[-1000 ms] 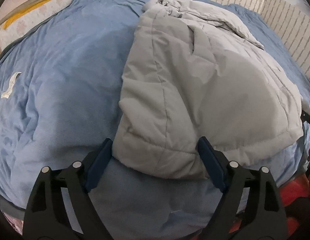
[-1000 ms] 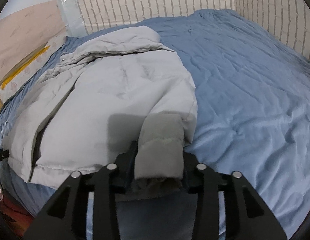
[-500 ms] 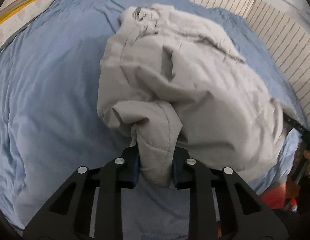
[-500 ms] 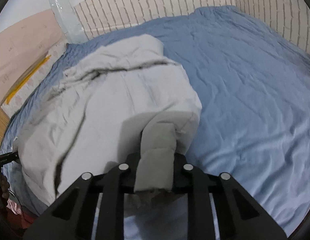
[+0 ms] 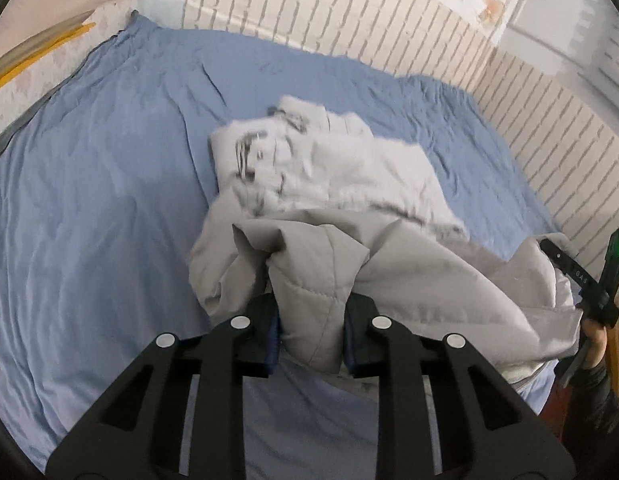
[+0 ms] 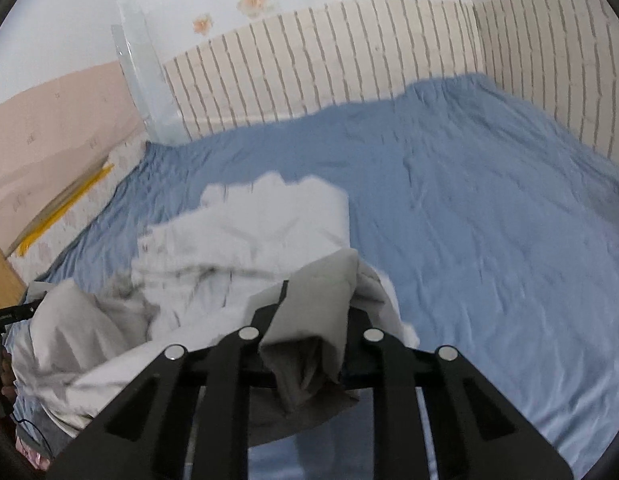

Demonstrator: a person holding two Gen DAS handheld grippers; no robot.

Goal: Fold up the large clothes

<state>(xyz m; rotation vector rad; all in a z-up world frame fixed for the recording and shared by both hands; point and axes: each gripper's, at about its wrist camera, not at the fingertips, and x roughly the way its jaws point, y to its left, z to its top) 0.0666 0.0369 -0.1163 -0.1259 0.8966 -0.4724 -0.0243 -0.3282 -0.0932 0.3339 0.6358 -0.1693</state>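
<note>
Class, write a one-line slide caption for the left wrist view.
Left tool clamps a fold of the grey padded jacket above the blue bedsheet.

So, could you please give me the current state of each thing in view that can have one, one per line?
Grey puffer jacket: bunched, near edge lifted by both grippers, far part blurred on the bed.
Left gripper: shut on a fold of the jacket.
Right gripper: shut on another fold of the jacket.
Blue bedsheet: spread over the bed, wrinkled.
</note>
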